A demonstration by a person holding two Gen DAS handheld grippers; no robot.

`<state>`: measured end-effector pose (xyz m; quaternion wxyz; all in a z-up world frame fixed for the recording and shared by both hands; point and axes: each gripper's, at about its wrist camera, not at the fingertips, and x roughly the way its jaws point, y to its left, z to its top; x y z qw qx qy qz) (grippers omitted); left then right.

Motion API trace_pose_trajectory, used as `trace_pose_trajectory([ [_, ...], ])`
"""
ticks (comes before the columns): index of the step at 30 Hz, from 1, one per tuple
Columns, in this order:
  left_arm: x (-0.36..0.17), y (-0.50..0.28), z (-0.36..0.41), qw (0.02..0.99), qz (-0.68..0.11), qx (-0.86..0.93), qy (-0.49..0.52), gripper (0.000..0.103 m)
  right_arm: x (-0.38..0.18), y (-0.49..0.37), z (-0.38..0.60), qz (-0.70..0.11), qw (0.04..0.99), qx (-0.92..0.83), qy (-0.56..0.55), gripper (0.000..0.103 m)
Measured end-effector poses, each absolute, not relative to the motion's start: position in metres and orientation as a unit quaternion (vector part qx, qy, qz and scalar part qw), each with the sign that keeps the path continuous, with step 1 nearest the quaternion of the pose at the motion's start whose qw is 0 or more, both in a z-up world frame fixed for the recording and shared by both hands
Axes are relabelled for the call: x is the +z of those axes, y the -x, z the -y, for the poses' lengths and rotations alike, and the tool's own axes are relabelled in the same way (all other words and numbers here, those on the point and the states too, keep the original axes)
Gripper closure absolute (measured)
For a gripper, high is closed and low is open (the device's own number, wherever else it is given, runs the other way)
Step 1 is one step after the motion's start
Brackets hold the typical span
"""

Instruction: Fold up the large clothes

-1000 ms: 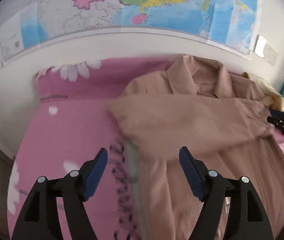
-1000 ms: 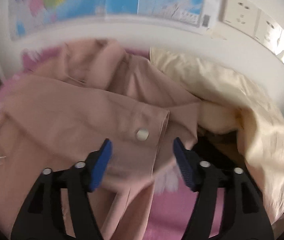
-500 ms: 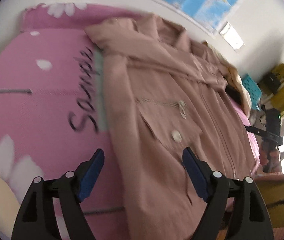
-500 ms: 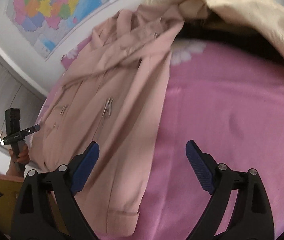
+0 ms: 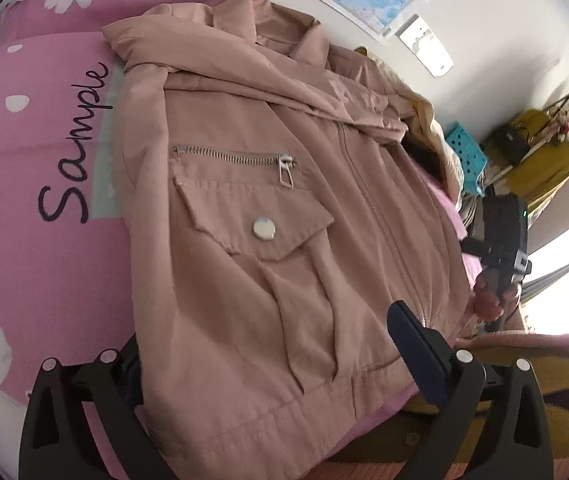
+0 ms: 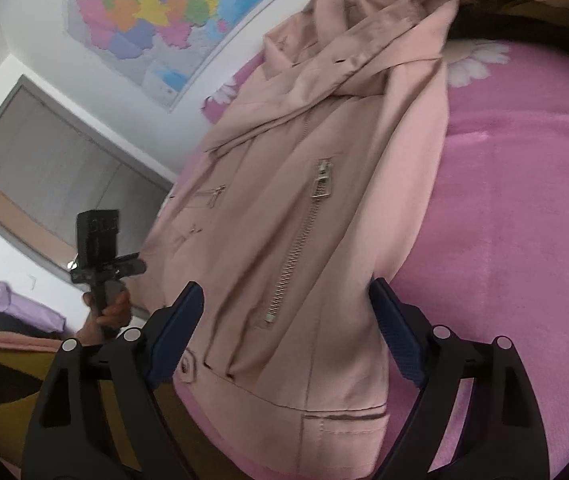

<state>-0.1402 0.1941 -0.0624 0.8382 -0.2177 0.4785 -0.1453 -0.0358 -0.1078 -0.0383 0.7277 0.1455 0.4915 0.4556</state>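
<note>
A dusty-pink jacket lies front-up on a pink flowered bed cover, sleeves folded across the chest. It has zip pockets and a snap flap. My left gripper is open at the jacket's hem, left corner; its left finger is partly hidden under the hem edge. In the right wrist view the same jacket runs away toward the wall. My right gripper is open over the hem's right corner, one finger on each side of the cloth.
A cream garment is heaped past the jacket's collar by the wall. A map hangs above the bed. The bed's front edge runs under both grippers. A yellow chair and a blue crate stand off the bed.
Both grippers have pulled back from the collar and sleeves down to the jacket's hem at the bed's front edge. Both stay open. The jacket lies still.
</note>
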Motion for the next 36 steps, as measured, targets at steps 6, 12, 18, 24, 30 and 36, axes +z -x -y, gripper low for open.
trace_pose_trajectory([
  [6,-0.06,0.135,-0.191,0.86,-0.469,-0.085,0.181,0.042,-0.034,0.041,0.098,-0.489,0.751,0.431,-0.103,0.041],
  [12,-0.063,0.139,-0.214,0.847,-0.479,-0.036,0.23,0.097,-0.043,0.037,0.119,-0.504,0.752,0.399,-0.148,0.094],
  [18,-0.02,0.178,-0.236,0.864,-0.425,-0.035,0.266,0.1,0.004,0.058,0.143,-0.433,0.758,0.447,-0.198,0.097],
  [24,0.018,0.226,-0.243,0.882,-0.378,-0.052,0.277,0.1,0.028,0.087,0.158,-0.398,0.751,0.483,-0.21,0.098],
  [30,-0.027,0.215,-0.232,0.85,-0.44,-0.079,0.279,0.086,-0.012,0.085,0.157,-0.462,0.745,0.439,-0.196,0.086],
  [36,-0.059,0.208,-0.236,0.836,-0.468,-0.062,0.279,0.061,-0.054,0.083,0.163,-0.515,0.734,0.395,-0.2,0.049],
])
